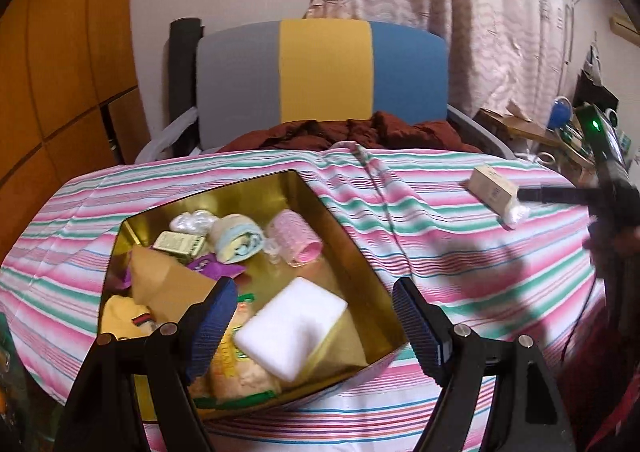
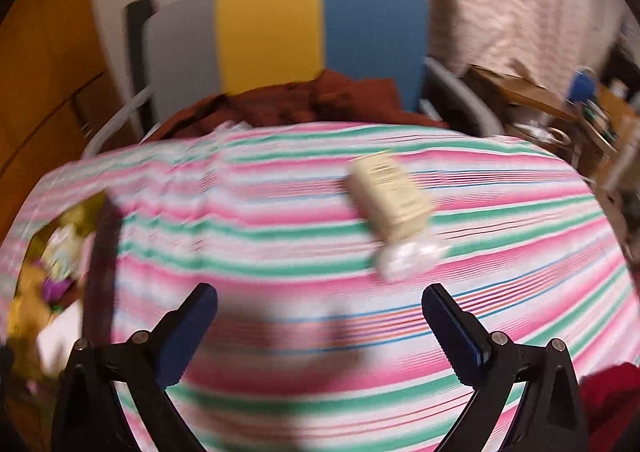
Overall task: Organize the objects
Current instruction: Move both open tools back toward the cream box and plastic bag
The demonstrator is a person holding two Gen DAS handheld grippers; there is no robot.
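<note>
1. left tongs [image 1: 312,316] gape wide, empty, over the gold tin [image 1: 340,228] on the table [image 1: 480,252].
2. right tongs [image 2: 320,316] wide, empty.
3. 1 cream box [image 2: 390,192] touches 1 white bundle [image 2: 408,258] ahead.

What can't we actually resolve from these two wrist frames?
- Print on the cream box: right wrist view is motion-blurred; left wrist view shows it too small.
- White wrapped item beside the box: smeared, identity unclear.
- Near corner of the gold tin: covered by the left gripper, whose jaws stand open.
- White block in the tin: blurred, edges soft.
- Tin in the right wrist view: cut by the left edge.
</note>
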